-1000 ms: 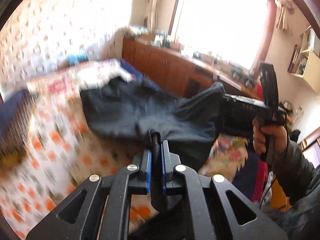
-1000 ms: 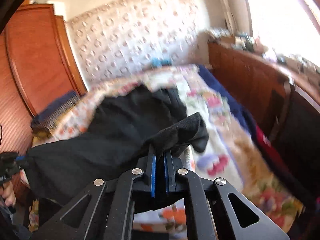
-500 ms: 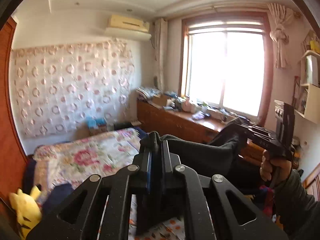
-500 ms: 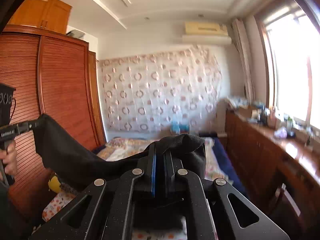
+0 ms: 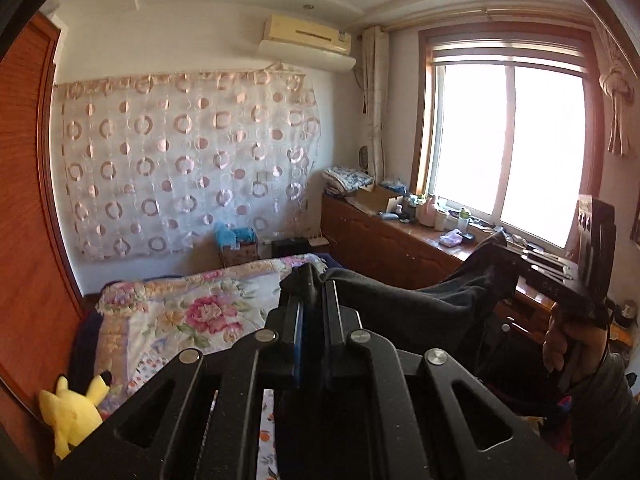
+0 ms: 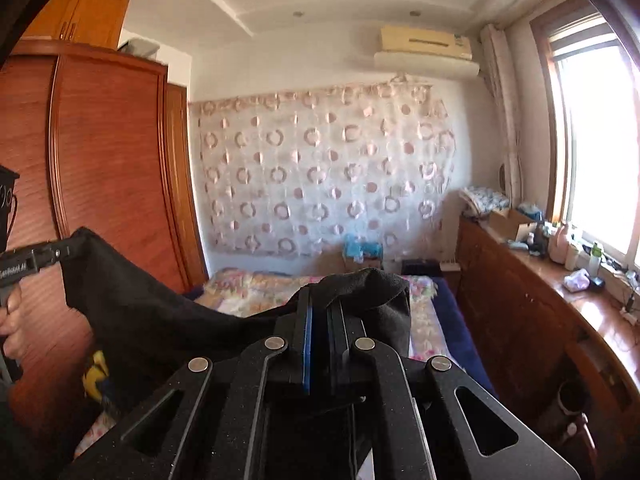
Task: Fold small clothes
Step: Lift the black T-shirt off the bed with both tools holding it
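Garment point(image 5: 420, 308) spans between left gripper point(image 5: 312, 280) and right gripper point(image 6: 320, 296), above bed point(image 5: 180, 312); cabinet point(image 5: 400, 248) right of bed.

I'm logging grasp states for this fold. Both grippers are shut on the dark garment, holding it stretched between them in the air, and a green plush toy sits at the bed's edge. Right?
Not quite: the plush toy is yellow, not green, as the left wrist view shows. The rest holds: left gripper and right gripper are both shut on the dark garment, stretched in the air above the bed.

Partly legible white lettering, "GenRobot.AI", on left claw point(image 6: 60, 254) body.
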